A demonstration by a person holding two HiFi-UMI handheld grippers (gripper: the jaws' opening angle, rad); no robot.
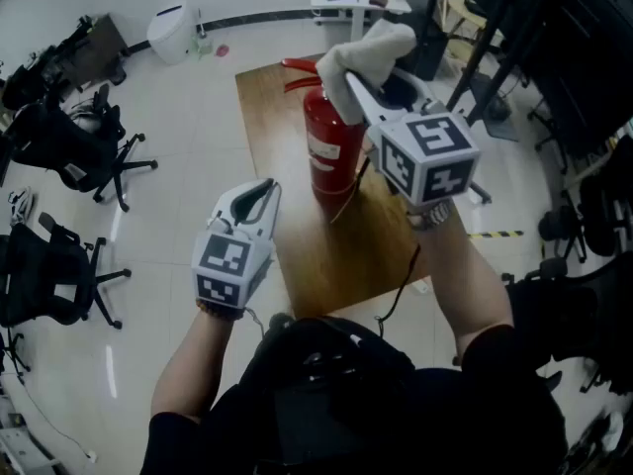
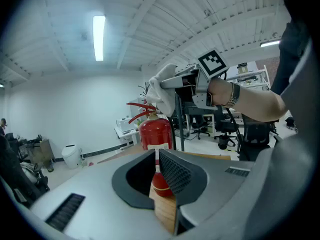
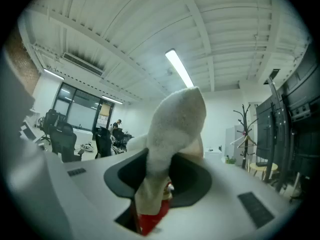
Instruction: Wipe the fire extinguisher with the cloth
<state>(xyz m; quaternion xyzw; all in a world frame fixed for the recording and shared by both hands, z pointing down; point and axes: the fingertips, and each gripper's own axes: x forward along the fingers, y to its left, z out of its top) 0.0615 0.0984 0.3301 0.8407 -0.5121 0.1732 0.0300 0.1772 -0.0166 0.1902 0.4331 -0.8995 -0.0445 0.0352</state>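
Red cylindrical metal fire extinguisher (image 1: 331, 156) stands upright on a brown rectangular wooden table (image 1: 272, 107), with bare wood open to its left and on its nearer side. Far left of the extinguisher, black wheeled office chairs (image 1: 69, 151) edge the pale glossy tiled floor (image 1: 188, 127). Left gripper (image 1: 263, 191), jaws closed on nothing, hovers left of the extinguisher over the table's edge. Right gripper (image 1: 353, 85) clamps a white fluffy cloth (image 1: 368, 49) at the extinguisher's top. Black metal stands (image 1: 514, 28) crowd its right.

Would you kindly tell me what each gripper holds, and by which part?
The right gripper is shut on the white cloth, by a bunched end; the rest bulges past the jaws. The left gripper is shut, empty.
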